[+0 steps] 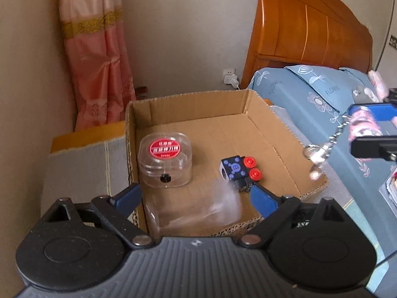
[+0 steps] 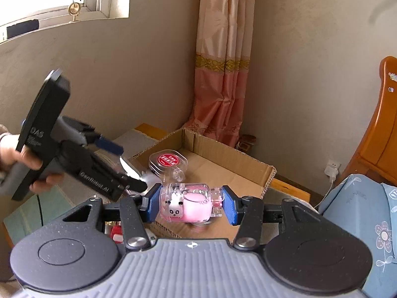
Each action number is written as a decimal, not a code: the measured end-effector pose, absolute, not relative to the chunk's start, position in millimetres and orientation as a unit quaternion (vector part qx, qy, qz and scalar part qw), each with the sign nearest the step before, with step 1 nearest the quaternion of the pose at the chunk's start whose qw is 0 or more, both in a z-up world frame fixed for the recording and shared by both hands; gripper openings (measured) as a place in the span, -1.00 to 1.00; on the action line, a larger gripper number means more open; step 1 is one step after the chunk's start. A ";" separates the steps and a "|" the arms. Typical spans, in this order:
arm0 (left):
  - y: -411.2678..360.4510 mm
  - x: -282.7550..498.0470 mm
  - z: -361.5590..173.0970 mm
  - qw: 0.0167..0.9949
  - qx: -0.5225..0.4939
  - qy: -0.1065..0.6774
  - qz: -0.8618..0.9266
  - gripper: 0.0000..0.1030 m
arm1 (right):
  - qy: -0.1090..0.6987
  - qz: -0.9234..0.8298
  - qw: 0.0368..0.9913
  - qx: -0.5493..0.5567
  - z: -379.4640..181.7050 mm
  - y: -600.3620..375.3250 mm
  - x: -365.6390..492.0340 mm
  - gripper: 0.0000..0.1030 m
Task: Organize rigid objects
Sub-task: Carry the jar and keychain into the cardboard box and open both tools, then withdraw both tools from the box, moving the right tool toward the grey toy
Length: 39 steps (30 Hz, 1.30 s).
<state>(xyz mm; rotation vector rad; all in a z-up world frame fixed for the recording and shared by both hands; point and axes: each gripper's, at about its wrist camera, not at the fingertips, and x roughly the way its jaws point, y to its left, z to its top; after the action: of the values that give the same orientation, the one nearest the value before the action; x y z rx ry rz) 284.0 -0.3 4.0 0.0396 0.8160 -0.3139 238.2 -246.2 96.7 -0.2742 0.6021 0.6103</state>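
An open cardboard box (image 1: 198, 96) (image 2: 223, 146) holds a round clear container with a red label (image 1: 165, 164) (image 2: 168, 161) and a blue-and-black cube with red buttons (image 1: 234, 168). My left gripper (image 1: 193, 193) (image 2: 126, 166) hovers over the box's near edge with its jaws wide. A blurred clear plastic thing (image 1: 198, 211) lies between the fingers, and the pads do not seem to press on it. My right gripper (image 2: 192, 206) (image 1: 372, 129) is shut on a clear pink keychain toy (image 2: 196, 198) with a panda figure. Its metal chain (image 1: 320, 149) dangles over the box's right rim.
The box stands on a grey cloth-covered surface (image 1: 82, 168) beside a bed with a blue floral cover (image 1: 310, 94) and a wooden headboard (image 1: 310, 24). A pink curtain (image 1: 94, 62) and a wall socket (image 1: 229, 75) lie behind. A person's hand (image 2: 7, 154) holds the left gripper.
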 end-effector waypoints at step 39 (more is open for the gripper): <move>31.9 207.3 0.2 0.920 0.029 0.365 -0.140 0.92 | 0.348 0.204 0.910 -0.096 65.4 -221.5 314.4 0.97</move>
<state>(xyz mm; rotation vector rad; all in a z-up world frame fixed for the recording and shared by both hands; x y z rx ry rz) 207.3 31.9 0.2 0.0595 0.7496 -0.2886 314.4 -221.5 65.4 -0.1987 0.7178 0.4211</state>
